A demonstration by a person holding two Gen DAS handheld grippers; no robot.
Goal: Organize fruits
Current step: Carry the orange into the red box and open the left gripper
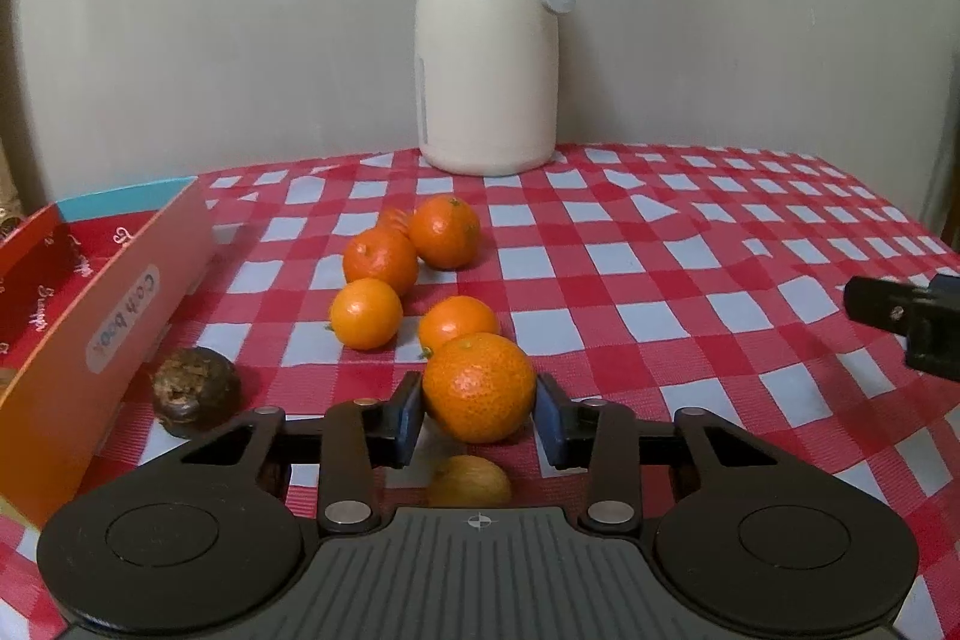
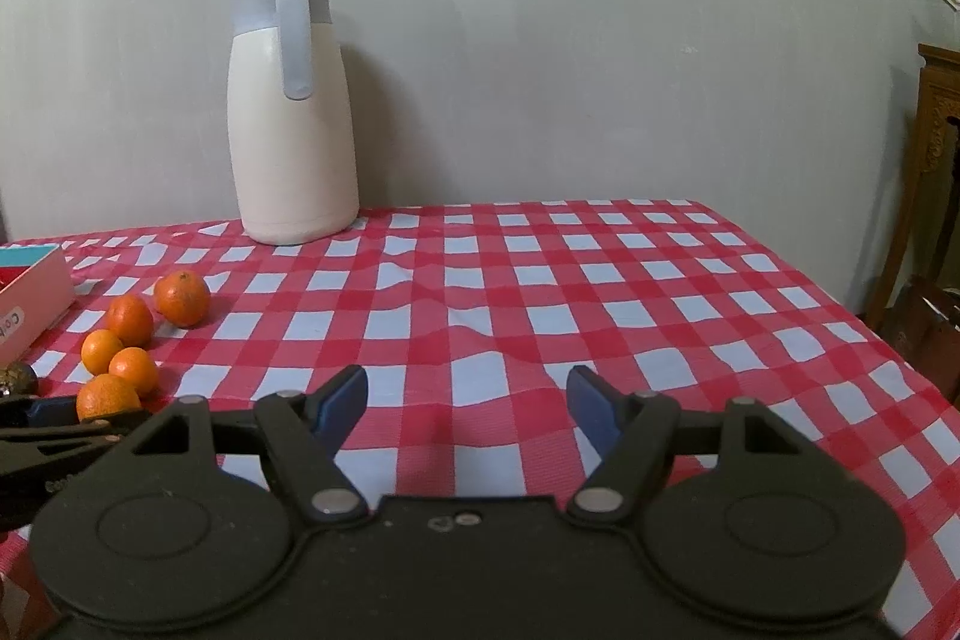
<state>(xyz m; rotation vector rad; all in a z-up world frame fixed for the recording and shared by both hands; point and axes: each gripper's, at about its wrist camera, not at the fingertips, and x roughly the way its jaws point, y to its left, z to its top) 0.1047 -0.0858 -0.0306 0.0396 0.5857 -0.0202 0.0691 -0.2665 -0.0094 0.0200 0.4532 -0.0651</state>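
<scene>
Yellowish fruit [image 1: 469, 481] half hidden under left gripper [image 1: 480, 415] — box [image 1: 90, 316] cut by frame edge.

Bare checkered tablecloth [image 2: 540, 292] lies open rightward; box [image 1: 90, 340] and jug [image 1: 489, 58] block left and rear.

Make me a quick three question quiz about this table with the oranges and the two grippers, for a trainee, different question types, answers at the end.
1. True or false: the right gripper has an orange between its fingers.
2. Multiple choice: the left gripper is closed on
A. the dark brown fruit
B. the nearest orange
C. the cream jug
3. Fill in: the orange box stands at the ____ edge of the left wrist view.

Key
1. False. Its fingers stand apart over bare checked tablecloth.
2. B. Both blue pads press the sides of the nearest orange.
3. Left.
</scene>
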